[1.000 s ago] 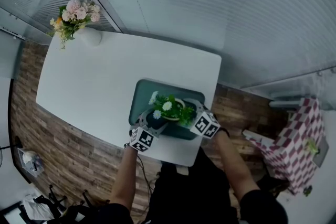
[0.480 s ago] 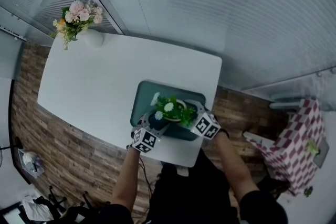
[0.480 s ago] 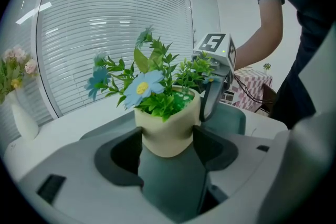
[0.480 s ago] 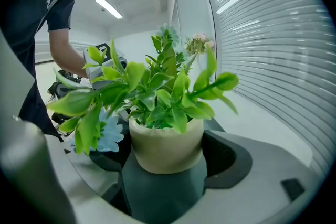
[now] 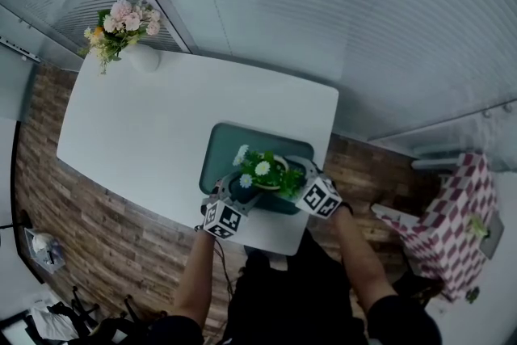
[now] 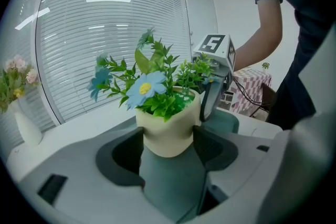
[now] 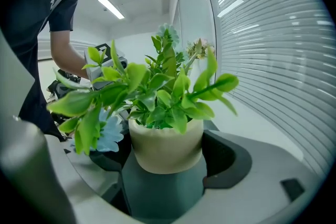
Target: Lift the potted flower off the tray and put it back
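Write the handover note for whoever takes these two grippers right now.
Left gripper: shut on the potted flower, at its cream pot.
Right gripper: shut on the same pot from the opposite side.
The pot is upright over the teal tray, at the near edge of the white table.
Done: pot gripped. Whether it is clear of the tray cannot be told.
Left: lift if needed, set it back on the tray, open both.

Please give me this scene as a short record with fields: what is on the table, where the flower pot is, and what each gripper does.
table: white, holds a tray and a vase
tray: dark green, near the person's edge
vase: white, pink flowers, far left corner
flower pot: cream, green leaves, blue flowers, over the tray
left gripper: jaws closed on the flower pot
right gripper: jaws closed on it from the opposite side
lifted: cannot tell
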Tool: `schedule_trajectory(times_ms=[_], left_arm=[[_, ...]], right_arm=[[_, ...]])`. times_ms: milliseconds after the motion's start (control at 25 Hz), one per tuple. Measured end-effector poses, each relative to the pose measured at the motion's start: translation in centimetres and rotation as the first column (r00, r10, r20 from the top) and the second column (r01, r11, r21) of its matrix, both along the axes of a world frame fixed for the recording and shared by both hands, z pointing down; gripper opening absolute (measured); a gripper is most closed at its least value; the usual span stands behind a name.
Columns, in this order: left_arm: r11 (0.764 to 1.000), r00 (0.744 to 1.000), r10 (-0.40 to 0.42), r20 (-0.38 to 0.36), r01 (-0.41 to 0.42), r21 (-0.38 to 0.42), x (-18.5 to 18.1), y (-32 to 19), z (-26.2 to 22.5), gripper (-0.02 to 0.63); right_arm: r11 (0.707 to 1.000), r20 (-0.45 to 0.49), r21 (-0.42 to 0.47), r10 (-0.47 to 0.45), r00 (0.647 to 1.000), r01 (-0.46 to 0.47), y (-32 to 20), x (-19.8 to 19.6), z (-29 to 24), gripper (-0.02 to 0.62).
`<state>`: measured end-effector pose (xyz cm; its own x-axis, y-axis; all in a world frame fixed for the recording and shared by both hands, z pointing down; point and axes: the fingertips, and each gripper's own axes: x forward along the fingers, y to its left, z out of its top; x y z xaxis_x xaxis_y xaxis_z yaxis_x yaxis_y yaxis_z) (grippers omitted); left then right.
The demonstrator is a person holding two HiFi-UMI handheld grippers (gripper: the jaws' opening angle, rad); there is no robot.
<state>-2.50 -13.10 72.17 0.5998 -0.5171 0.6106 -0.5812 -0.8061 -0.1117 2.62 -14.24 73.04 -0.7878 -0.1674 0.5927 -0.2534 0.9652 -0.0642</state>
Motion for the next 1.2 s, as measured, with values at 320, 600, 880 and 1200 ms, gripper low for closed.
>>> schedule_trajectory(times_ms=[320,600,880,1200], left_arm=[[0.999,1.000,0.022,-0.013,-0.021,0.048,0.8,0.9,-4.0,0.284],[0.993,0.997,0.072,-0.028,-0.069,0.098,1.3,2.7,-7.7,0.284],[0.988,0.993,0.098,-0.059,-0.091,0.122,1.7,4.6,-9.8,0.284],[0.985,0.990,0.109,-0.092,-0.095,0.141,0.9,6.7,-11.9,0.284]], right_arm=[[0.999,0.051,0.041,0.031,0.998,-0.033,0.9,0.7,-4.0,0.393],[0.997,0.058,0.059,0.043,0.997,-0.046,2.9,1.3,-7.9,0.393],[0.995,0.074,0.074,0.059,0.995,-0.065,5.0,1.7,-10.0,0.393],[0.992,0.083,0.094,0.076,0.994,-0.084,7.1,0.9,-12.2,0.393]])
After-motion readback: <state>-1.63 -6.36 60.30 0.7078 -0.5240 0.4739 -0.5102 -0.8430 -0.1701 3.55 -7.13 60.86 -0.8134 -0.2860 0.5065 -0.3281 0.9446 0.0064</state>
